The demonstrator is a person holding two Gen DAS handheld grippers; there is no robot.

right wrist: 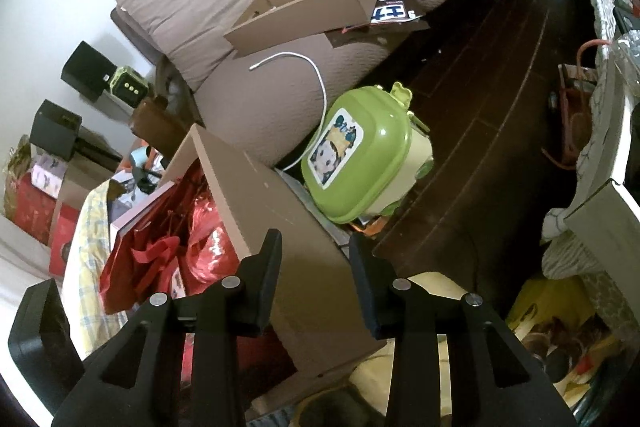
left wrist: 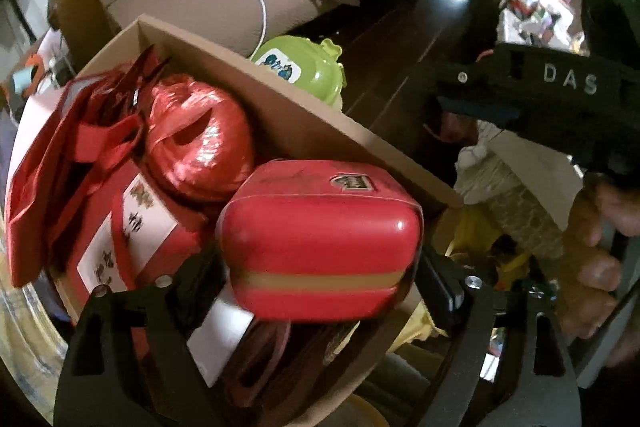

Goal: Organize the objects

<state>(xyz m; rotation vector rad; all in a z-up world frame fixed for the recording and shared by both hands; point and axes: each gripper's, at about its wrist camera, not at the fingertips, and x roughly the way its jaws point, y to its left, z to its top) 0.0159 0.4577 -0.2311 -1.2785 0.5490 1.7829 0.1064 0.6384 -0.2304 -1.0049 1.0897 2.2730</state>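
**Desk:** Sorting by colour, is that what we're looking at?

**Photographer:** It looks that way. A cardboard box [left wrist: 312, 115] with plain, matte brown walls is already crowded with red things. There's a crinkled foil-wrapped round bundle [left wrist: 200, 147], a glossy paper bag [left wrist: 52, 167] with ribbon handles, and a flat carton with a white label [left wrist: 132, 227]. A rounded red tin [left wrist: 320, 219] with a gold band round its seam sits at the box's near end.

**Desk:** Is the tin held?

**Photographer:** It sits between the widely spread fingers of the left gripper [left wrist: 320, 267], which run close along both its sides. I cannot tell whether the pads are pressing on it. The right gripper [right wrist: 314, 251] hovers above the box's outer wall, its fingers partly apart with nothing between them.

**Desk:** How far along is the job?

**Photographer:** Partway, I'd judge. The red items are gathered, but plenty is loose. A smooth green plastic case [right wrist: 360, 163] with a cartoon sticker lies tilted on the dark plank floor [right wrist: 480, 87], just beside the box. A white cable [right wrist: 316, 75] trails over the ribbed brown sofa [right wrist: 260, 99]. A second carton [right wrist: 320, 7] rests on the cushions, with papers and yellow cloth piled behind it.

**Desk:** Anything about handling?

**Photographer:** The tin looks hard and slick, so it probably slips easily. The foil and the bag would crush.
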